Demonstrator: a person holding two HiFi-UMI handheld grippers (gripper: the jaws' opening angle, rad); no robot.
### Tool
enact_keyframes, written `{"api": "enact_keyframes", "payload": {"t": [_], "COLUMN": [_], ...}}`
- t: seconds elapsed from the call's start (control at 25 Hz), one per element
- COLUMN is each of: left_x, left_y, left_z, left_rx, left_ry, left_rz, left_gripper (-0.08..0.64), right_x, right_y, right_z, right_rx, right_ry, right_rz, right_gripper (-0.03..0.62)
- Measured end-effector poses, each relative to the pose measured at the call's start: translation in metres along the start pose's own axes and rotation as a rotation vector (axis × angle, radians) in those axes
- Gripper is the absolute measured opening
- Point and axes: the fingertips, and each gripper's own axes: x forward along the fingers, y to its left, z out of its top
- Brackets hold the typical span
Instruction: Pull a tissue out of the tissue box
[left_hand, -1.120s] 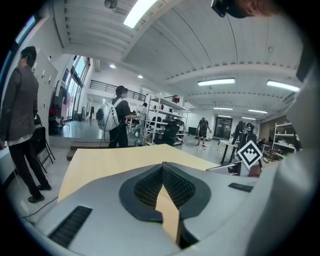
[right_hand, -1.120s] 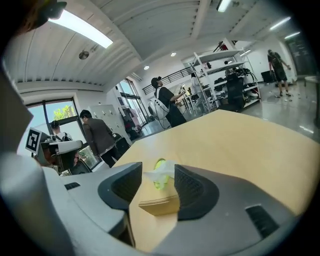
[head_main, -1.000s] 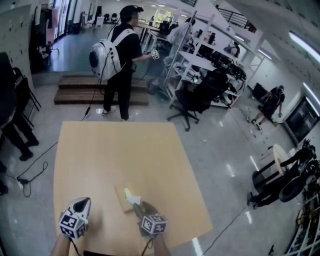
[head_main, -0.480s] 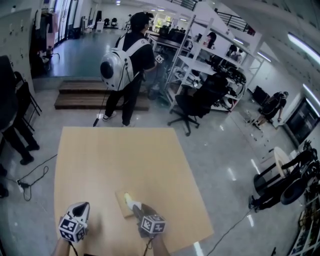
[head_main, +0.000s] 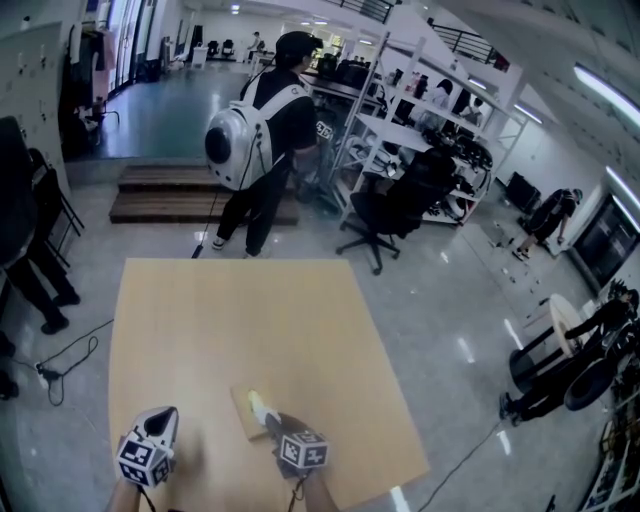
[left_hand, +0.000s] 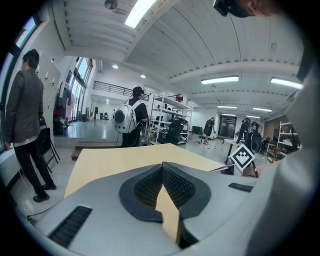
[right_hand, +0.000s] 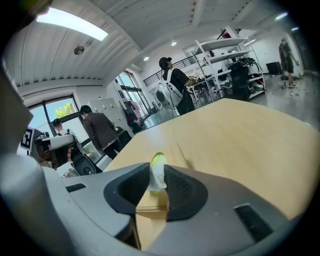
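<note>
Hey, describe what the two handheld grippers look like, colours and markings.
Both the left gripper and right gripper have smooth light-grey shells with black ribbed pads lining the jaws. Each carries a cube of black-and-white square markers at the back. The right one's jaws have just been closing on the tissue.

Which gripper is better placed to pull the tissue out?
Right gripper: its fingers have just been closing with the tissue between them, above the box. Left gripper hangs aside over bare table, fingers together, empty.
</note>
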Motion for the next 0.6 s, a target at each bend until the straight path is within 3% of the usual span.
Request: {"api": "enact_keyframes", "payload": {"t": [0.2, 0.6], "left_x": [0.003, 0.0007], "left_y": [0.0009, 0.0047], "left_z": [-0.0009, 0.0007], "left_rx": [0.002, 0.004], "left_ry": [-0.017, -0.021], "left_rz": [0.005, 0.01], "left_gripper": [0.009, 0.008], "right_x": [0.0009, 0.0043], "right_y": [0.0019, -0.0007], "right_z": [0.0, 0.0021], "right_rx": [-0.022, -0.06], "right_ry": [0.005, 0.008], "right_rz": [0.006, -0.017], "right_gripper": [0.026, 0.009]}}
